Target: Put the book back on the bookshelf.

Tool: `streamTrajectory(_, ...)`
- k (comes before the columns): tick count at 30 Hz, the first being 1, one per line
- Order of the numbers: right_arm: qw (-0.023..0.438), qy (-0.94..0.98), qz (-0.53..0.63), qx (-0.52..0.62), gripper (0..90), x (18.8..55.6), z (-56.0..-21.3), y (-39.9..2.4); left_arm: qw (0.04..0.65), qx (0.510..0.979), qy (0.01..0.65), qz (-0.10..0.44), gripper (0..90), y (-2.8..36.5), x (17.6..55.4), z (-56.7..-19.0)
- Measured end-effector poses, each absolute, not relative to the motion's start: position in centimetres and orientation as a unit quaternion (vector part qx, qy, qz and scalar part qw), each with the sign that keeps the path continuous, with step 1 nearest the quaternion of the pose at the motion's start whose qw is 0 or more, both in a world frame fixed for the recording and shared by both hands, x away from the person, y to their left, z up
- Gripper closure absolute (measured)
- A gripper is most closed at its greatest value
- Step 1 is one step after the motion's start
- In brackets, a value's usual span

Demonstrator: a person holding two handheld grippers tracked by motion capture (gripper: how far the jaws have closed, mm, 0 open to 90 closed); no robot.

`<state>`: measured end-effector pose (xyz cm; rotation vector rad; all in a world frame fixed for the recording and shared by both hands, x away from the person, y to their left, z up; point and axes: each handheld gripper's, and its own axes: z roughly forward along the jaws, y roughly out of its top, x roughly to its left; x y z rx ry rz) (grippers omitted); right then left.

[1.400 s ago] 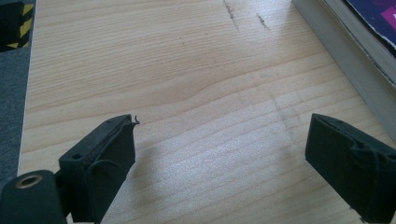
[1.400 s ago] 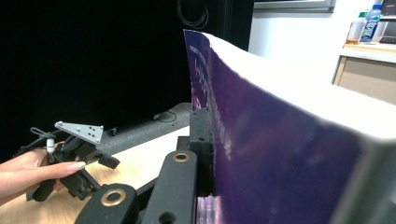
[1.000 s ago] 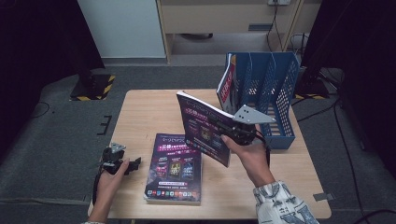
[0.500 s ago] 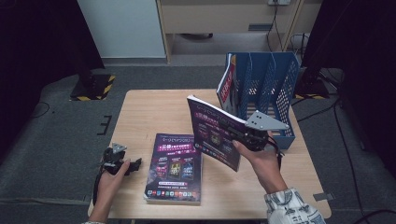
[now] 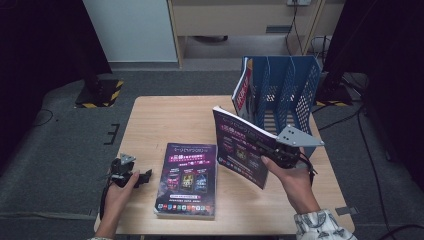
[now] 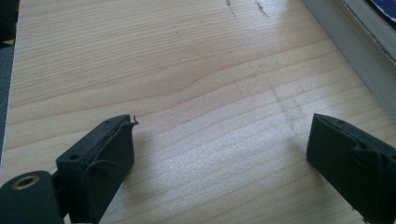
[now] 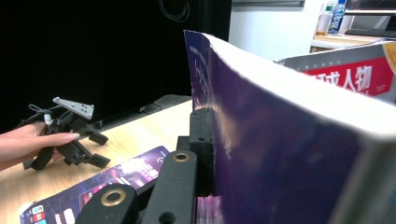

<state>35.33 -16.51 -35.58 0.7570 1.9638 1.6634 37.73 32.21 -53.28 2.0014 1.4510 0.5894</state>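
My right gripper is shut on a thick purple book, holding it tilted on edge above the table's right half, just in front of the blue file rack. In the right gripper view one black finger presses flat on the purple cover; the book hides the other finger. Another purple book lies flat near the table's front middle. My left gripper rests open on the table left of that book, with bare wood between its fingers.
A red-covered magazine stands in the rack's leftmost slot, and the other slots look empty. The flat book's page edge lies close to the left gripper's right side. Grey floor and dark stands surround the table.
My right hand has carried the held book to the right, nearer the file rack and slightly lower. The left gripper and the flat book have stayed where they were.
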Motion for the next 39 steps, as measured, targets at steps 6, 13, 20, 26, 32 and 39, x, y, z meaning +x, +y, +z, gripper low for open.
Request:
streamTrajectory(6, 0.229, 0.714, 0.602, 0.275, 82.6, 34.9, -35.7, -17.5, 0.298, 0.752, 0.544, 0.222, 6.3, 32.2, 37.7, -53.3)
streamTrajectory(13, 0.232, 0.714, 0.598, 0.281, 82.6, 34.6, -35.8, -18.6, 0.3, 0.752, 0.543, 0.223, 5.4, 32.2, 37.7, -53.4)
streamTrajectory(20, 0.235, 0.715, 0.595, 0.283, 82.6, 34.0, -35.7, -19.7, 0.303, 0.751, 0.542, 0.224, 4.9, 32.2, 37.7, -53.5)
streamTrajectory(26, 0.235, 0.713, 0.596, 0.285, 82.6, 33.3, -35.3, -20.5, 0.305, 0.75, 0.541, 0.226, 4.3, 32.2, 37.7, -53.6)
streamTrajectory(32, 0.227, 0.7, 0.611, 0.292, 82.6, 32.9, -33.9, -21.3, 0.308, 0.748, 0.542, 0.228, 4.0, 32.2, 37.7, -53.6)
streamTrajectory(39, 0.23, 0.697, 0.608, 0.302, 82.6, 33.5, -31.4, -21.7, 0.308, 0.748, 0.542, 0.228, 4.1, 32.2, 37.7, -53.6)
